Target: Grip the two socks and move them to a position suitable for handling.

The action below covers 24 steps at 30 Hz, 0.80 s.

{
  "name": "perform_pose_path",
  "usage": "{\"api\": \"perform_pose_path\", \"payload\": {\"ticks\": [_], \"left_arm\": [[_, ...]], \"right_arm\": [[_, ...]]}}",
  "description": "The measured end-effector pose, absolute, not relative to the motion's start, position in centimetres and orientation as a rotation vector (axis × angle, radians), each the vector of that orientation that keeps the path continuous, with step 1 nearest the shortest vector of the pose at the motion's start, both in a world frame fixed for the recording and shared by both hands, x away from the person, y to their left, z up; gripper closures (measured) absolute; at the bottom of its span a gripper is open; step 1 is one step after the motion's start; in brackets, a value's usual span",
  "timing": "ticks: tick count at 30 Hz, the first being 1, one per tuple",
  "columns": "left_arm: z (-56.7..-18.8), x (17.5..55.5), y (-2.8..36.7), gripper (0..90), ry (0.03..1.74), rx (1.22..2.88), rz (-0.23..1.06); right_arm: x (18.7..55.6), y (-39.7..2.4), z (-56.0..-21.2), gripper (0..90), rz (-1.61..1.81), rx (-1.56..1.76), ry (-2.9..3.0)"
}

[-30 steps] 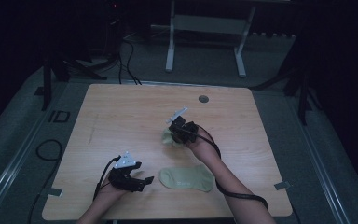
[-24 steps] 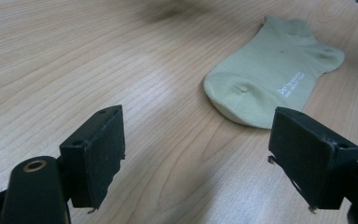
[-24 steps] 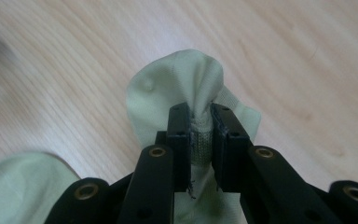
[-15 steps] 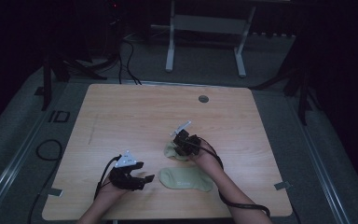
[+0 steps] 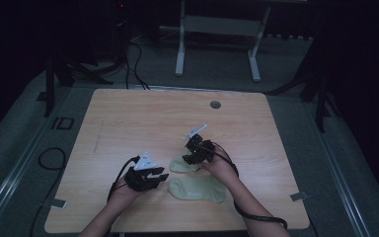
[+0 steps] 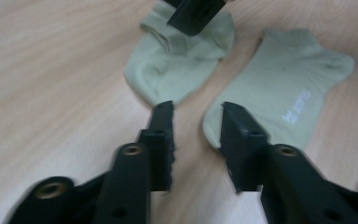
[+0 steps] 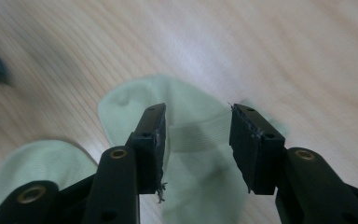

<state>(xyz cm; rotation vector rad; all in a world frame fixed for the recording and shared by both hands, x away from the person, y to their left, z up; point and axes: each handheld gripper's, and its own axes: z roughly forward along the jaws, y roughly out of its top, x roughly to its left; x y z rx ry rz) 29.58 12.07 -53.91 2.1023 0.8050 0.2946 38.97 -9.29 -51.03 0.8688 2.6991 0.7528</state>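
Socks, two pale green ankle-length cotton ones, lie on the light wooden desk near its front edge. The flat sock rests spread out, a small white mark on its side; the crumpled sock lies just beyond it, near but apart in the left gripper view.

Right hand-held gripper: positioned directly over the crumpled sock. Its jaws have just been opening and now stand moderately apart, with the sock's ribbed cuff showing below the gap; the pads do not press on the fabric. Judged: this sock has just been set down and released.

Left hand-held gripper: low over bare desk beside the toe of the flat sock. Its jaws have just been closing to a narrow gap and hold nothing.

Step in hand, as judged: laying the two socks out side by side, ahead of pairing them.

Next move, as judged, calls for the right hand-held gripper to lift clear without dragging the cuff, then for a grip on an edge of the crumpled sock to flatten it or bring it onto its partner.
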Motion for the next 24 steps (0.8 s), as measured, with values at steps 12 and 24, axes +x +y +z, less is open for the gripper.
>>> {"api": "perform_pose_path", "payload": {"ticks": [12, 24], "left_arm": [[-54.7, 35.2, 8.5, 87.5, 0.866, 2.188, 0.331], [-56.1, 36.2, 7.1, 89.1, 0.87, 2.252, 0.308]], "right_arm": [[39.4, -9.8, -51.7, 63.1, 0.751, 0.905, 2.69], [39.7, -9.2, -54.0, 70.9, 0.705, 0.902, 2.72]]}}
